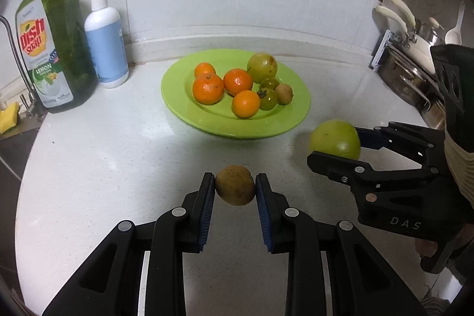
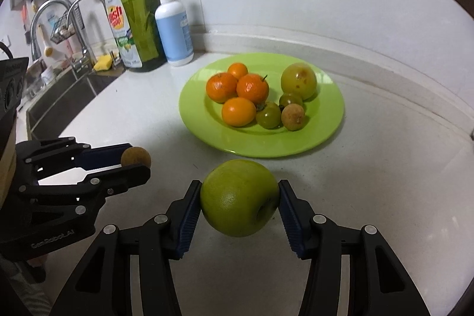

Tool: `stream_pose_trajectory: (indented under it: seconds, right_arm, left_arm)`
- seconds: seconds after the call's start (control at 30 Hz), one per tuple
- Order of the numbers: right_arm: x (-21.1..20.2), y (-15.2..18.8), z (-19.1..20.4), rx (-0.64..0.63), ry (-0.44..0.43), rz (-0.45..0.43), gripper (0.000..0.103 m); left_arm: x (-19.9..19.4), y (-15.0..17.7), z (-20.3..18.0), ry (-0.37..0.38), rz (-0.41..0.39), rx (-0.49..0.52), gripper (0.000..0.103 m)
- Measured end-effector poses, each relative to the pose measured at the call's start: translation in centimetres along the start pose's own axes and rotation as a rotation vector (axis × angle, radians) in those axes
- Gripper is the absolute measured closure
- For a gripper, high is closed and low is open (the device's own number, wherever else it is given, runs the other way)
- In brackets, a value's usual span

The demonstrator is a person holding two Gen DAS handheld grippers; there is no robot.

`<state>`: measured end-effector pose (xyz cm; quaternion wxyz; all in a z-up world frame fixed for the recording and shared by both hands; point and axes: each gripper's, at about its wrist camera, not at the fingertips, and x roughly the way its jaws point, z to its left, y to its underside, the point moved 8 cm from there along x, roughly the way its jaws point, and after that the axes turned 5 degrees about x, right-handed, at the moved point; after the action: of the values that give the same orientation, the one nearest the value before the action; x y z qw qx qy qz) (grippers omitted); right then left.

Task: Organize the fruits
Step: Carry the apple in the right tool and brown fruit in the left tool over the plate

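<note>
My left gripper [image 1: 235, 186] is shut on a small brown fruit [image 1: 235, 185] and holds it above the white counter, in front of the green plate [image 1: 207, 120]. The right wrist view shows that gripper [image 2: 136, 160] and its brown fruit [image 2: 135, 156] at the left. My right gripper [image 2: 240, 199] is shut on a green apple [image 2: 239, 197], near the plate's [image 2: 326, 135] front rim; it also shows in the left wrist view [image 1: 334, 142]. The plate holds several oranges [image 1: 208, 88], small green tomatoes [image 1: 268, 99], a yellow-green fruit [image 1: 262, 67] and a small brown fruit [image 1: 283, 93].
A green dish soap bottle [image 1: 54, 46] and a white pump bottle [image 1: 105, 46] stand at the back left by the wall. A sink with faucets [image 2: 74, 17] and a yellow sponge [image 2: 102, 62] lies left. A pot rack [image 1: 414, 61] stands at the right.
</note>
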<state>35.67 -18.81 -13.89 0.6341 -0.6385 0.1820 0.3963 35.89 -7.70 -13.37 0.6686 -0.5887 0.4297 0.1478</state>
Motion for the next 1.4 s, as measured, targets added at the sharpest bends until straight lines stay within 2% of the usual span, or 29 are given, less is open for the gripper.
stream_pose_trajectory:
  seconds: [0.3,0.67,1.1,1.4]
  right_arm:
    - [-2.9,-1.0,0.6,0.055,0.058,-0.062,0.051]
    - [-4.1,-5.4,-0.8,0.124,0.109,-0.117,0.051]
    - [0.3,-11.6,-2.1,0.110,0.104,-0.109,0.051]
    - [5.3,-14.5,-2.2,0.064,0.086,-0.064,0.051]
  left_arm:
    - [-2.3,-2.5,0.3,0.017,-0.041,0.038,0.075]
    - [-2.2,-8.0,0.7,0.061,-0.075,0.080,0.075]
    - [2.6,-12.9,4.4,0.051,-0.046,0.067,0.075]
    - [7.0,-12.6,7.2,0.026,0.021,0.069,0.075]
